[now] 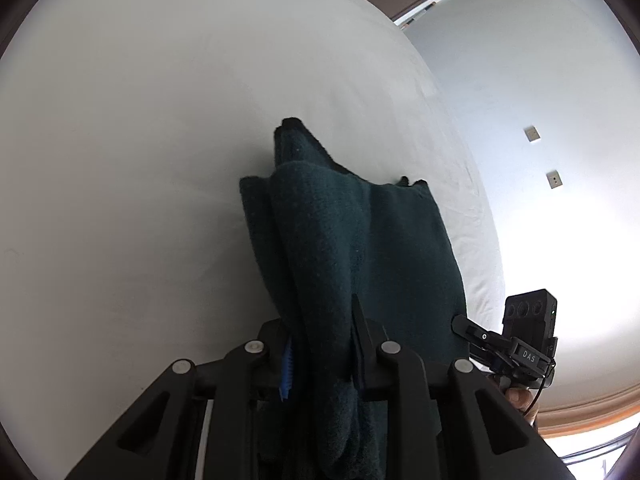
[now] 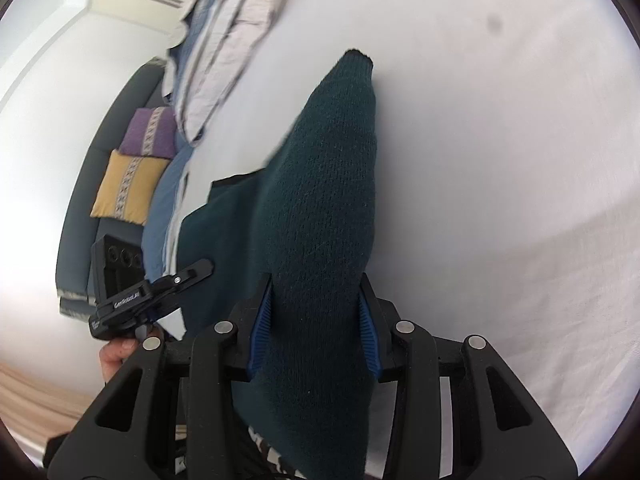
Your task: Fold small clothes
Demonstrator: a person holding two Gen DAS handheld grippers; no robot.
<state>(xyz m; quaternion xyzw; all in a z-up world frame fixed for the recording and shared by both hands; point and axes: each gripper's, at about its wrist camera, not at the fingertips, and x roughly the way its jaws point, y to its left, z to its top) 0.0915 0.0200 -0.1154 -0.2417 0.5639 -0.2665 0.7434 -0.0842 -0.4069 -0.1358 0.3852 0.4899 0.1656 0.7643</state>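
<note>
A dark teal knitted garment with a coarse, looped weave hangs in thick soft folds between both grippers, held up over a bed covered in a smooth, pale sheet that creases only faintly near its edge. In the left wrist view the left gripper is clenched on a bunched edge of the knit: its black, angular fingers with round silver pivot pins pinch the cloth, a ribbed blue pad showing on one side, and the fabric drapes forward from it in a long ridge ending in a pointed corner over the sheet. The right gripper likewise grasps the same garment, its two ribbed blue pads pressing the flanks of a rounded, tube-like roll of knit that tapers to a ribbed cuff end. Both grippers tilt downward toward the mattress. Each view shows the other tool at the side: a boxy black camera unit on a clamp, with part of a hand gripping below it. Past the bed in the right wrist view lie a rumpled pile of pale and blue bedding, and a purple cushion and a yellow cushion, each with a patterned woven band, on a grey sofa.
</note>
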